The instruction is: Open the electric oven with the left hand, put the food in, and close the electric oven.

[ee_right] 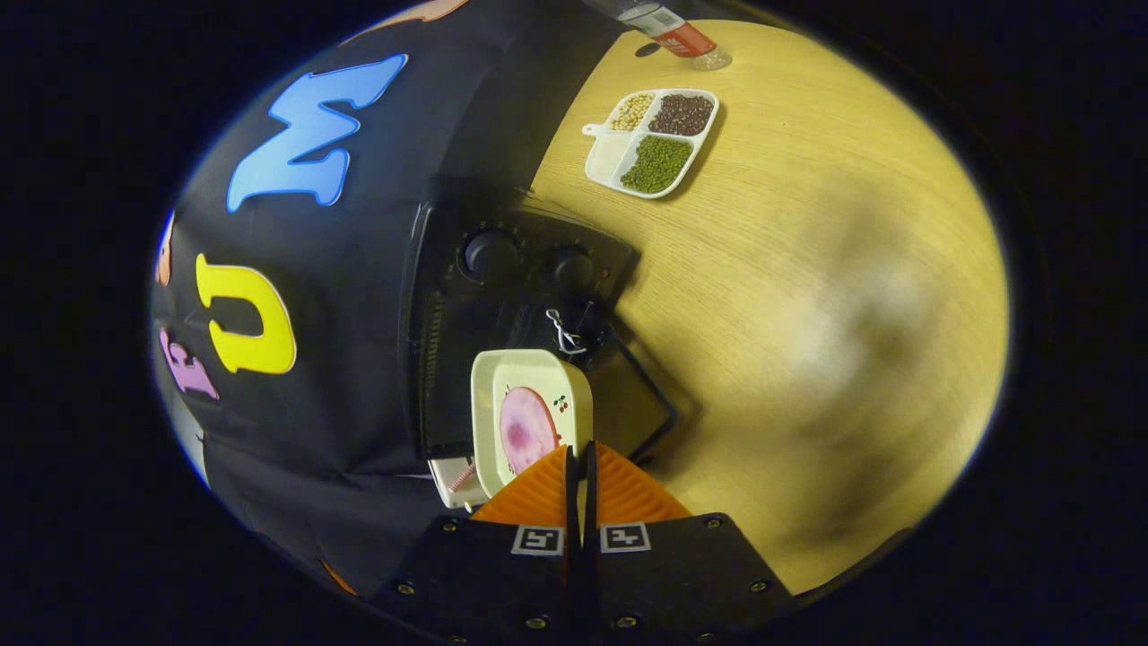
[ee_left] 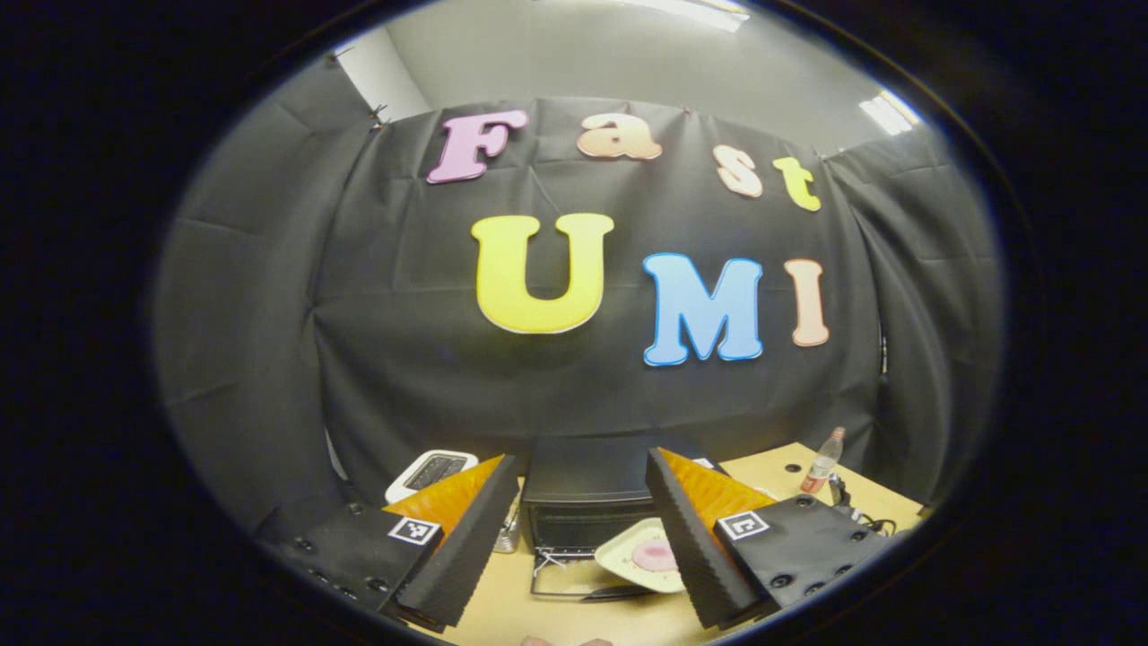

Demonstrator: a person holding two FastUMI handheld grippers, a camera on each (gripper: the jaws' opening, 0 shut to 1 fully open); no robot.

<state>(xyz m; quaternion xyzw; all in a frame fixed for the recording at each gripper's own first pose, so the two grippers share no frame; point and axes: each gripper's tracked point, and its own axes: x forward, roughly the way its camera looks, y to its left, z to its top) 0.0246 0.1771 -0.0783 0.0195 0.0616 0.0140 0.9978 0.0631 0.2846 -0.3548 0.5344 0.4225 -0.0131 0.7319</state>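
The black electric oven [ee_left: 587, 484] stands on the table with its door [ee_left: 574, 581] folded down. My left gripper [ee_left: 582, 458] is open and empty, back from the oven and well above the table. A cream plate [ee_left: 632, 556] carrying a pink slice of food [ee_left: 657, 556] hovers over the open door, partly behind one left finger. In the right gripper view, my right gripper [ee_right: 579, 449] is shut on the rim of the plate [ee_right: 529, 377], the pink food [ee_right: 525, 431] on it, just before the oven [ee_right: 502, 296] and its door [ee_right: 641, 395].
A white toaster [ee_left: 430, 471] sits left of the oven. A drink bottle [ee_left: 823, 462] stands at the table's far right. A white divided tray [ee_right: 653, 139] of beans lies beyond the oven's knob side, near the bottle [ee_right: 668, 27]. Wooden table [ee_right: 807, 314] spreads right.
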